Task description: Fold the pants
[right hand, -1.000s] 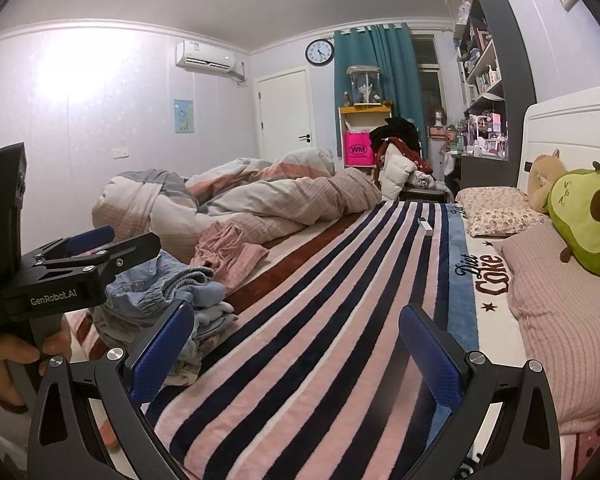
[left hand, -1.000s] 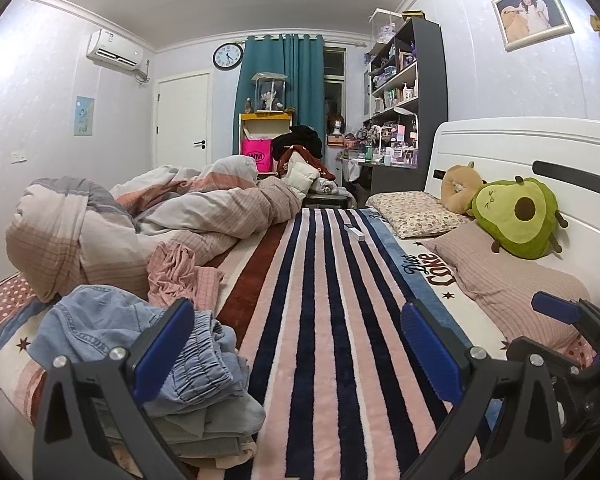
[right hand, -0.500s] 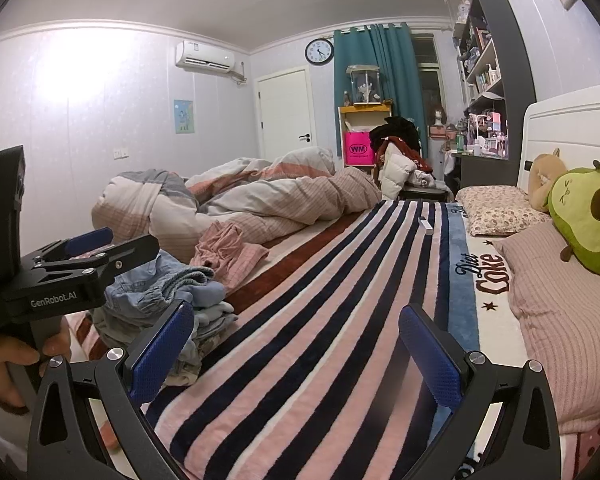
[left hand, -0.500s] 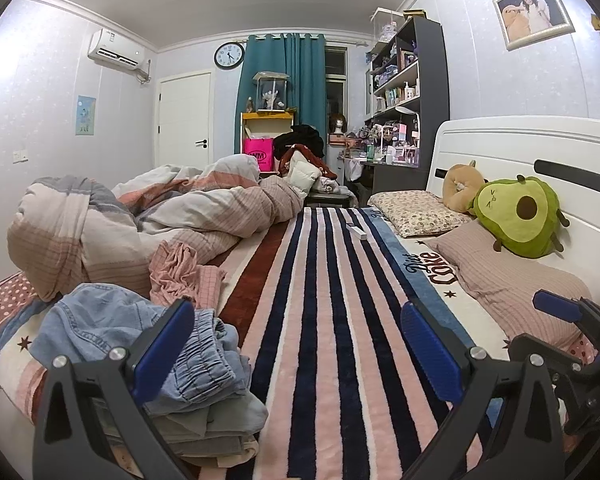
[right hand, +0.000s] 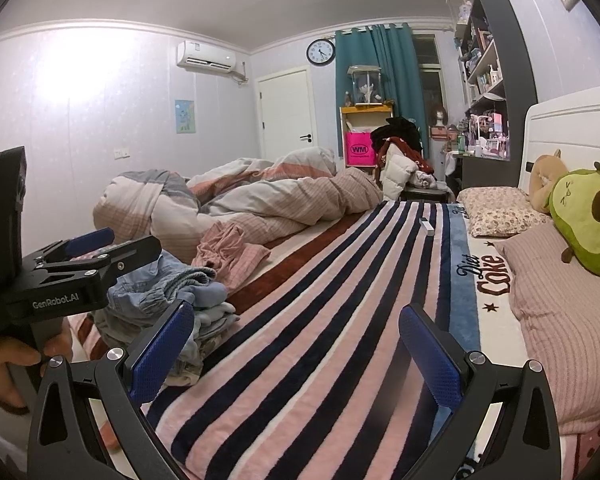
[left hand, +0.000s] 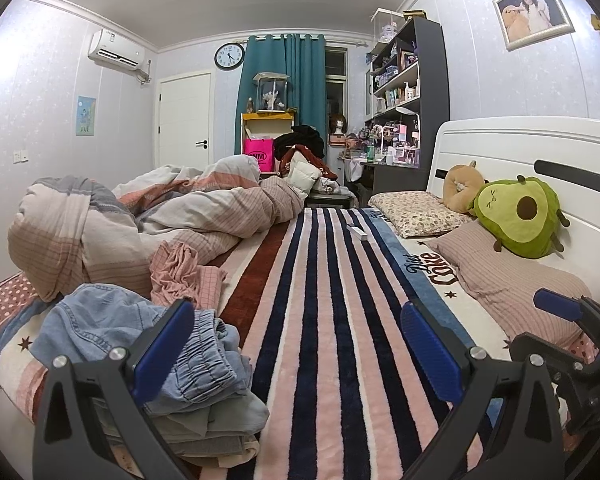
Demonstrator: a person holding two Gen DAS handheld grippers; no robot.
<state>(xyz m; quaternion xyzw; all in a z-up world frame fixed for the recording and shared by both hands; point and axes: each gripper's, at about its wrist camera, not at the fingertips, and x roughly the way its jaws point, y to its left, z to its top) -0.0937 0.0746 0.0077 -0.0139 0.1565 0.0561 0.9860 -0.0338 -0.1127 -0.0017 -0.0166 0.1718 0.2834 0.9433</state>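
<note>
A pile of clothes with crumpled light-blue denim pants [left hand: 112, 332] on top lies at the bed's near left corner; it also shows in the right wrist view [right hand: 168, 284]. Pink checked pants [left hand: 184, 272] lie crumpled just behind it, also seen in the right wrist view [right hand: 232, 248]. My left gripper [left hand: 298, 352] is open and empty, its left finger just right of the denim pile. My right gripper [right hand: 296, 350] is open and empty above the striped blanket [right hand: 340, 300]. The left gripper's body [right hand: 60, 280] shows at the left of the right wrist view.
A rumpled duvet [left hand: 140, 220] fills the bed's left side. Pillows [left hand: 512, 280] and an avocado plush [left hand: 520, 216] lie along the white headboard at right. A small white box [left hand: 357, 232] rests on the blanket. Shelves, a door and clutter stand at the far end.
Both views have shifted only slightly; the grippers stay open and nothing on the bed has moved.
</note>
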